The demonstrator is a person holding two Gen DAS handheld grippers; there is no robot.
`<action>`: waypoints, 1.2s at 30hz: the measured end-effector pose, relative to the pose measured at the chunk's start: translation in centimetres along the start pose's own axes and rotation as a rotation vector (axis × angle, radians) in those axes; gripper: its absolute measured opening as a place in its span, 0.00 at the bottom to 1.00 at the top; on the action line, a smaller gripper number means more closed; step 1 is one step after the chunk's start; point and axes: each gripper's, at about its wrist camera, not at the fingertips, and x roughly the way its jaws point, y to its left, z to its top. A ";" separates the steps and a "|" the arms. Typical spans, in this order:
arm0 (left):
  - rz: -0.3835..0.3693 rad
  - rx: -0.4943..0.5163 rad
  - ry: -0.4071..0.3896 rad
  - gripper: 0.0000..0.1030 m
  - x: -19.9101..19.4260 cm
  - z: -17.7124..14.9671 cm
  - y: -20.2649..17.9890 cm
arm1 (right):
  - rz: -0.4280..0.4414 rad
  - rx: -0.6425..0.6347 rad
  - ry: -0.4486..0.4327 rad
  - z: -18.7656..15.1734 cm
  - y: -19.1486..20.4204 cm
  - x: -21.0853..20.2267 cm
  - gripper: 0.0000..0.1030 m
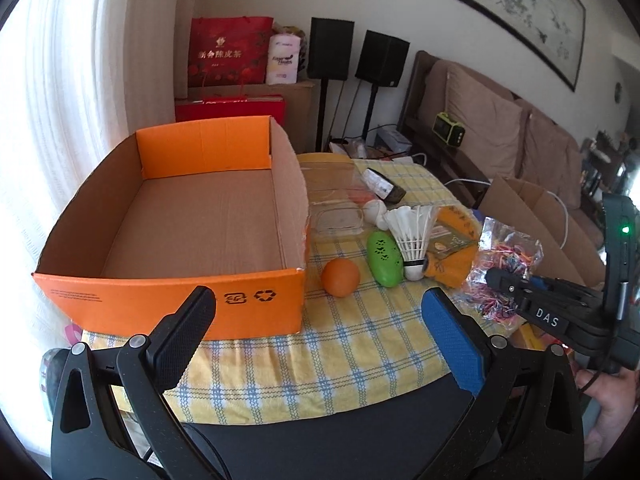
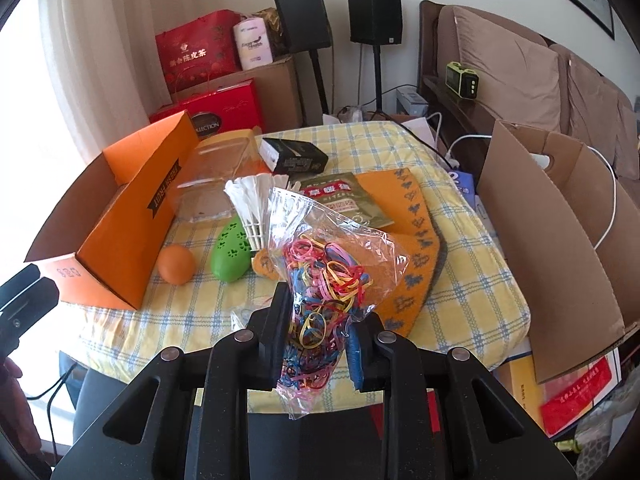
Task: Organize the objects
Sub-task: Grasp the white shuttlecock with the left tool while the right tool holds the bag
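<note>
The right gripper (image 2: 316, 332) has its jaws clenched on the bag of rubber bands (image 2: 320, 272), long axis upright above the worktop (image 2: 460, 288), with the empty orange cardboard box (image 2: 120, 240) lying to its left, nearer the left gripper (image 1: 320, 340), whose jaws stand released and hold nothing.

The white ball (image 1: 375, 211) sits half hidden behind the shuttlecock (image 1: 412, 232).

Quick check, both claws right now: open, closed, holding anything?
Left claw: open, nothing between its fingers.
Right claw: shut on the bag of rubber bands, which is clear of the table.
</note>
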 end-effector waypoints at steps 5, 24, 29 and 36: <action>-0.031 0.041 -0.014 1.00 0.5 0.9 -2.3 | 0.000 0.017 -0.018 0.3 -1.2 -0.9 0.25; -0.094 0.074 0.102 0.92 10.4 4.5 -9.0 | -0.003 0.055 -0.022 0.5 -4.9 -1.2 0.16; -0.065 0.097 0.107 0.89 12.7 5.0 -10.3 | 0.018 0.061 -0.028 0.5 -5.0 -1.3 0.15; -0.008 0.092 0.128 0.80 15.2 5.0 -10.5 | 0.040 0.068 -0.032 0.6 -5.3 -1.6 0.15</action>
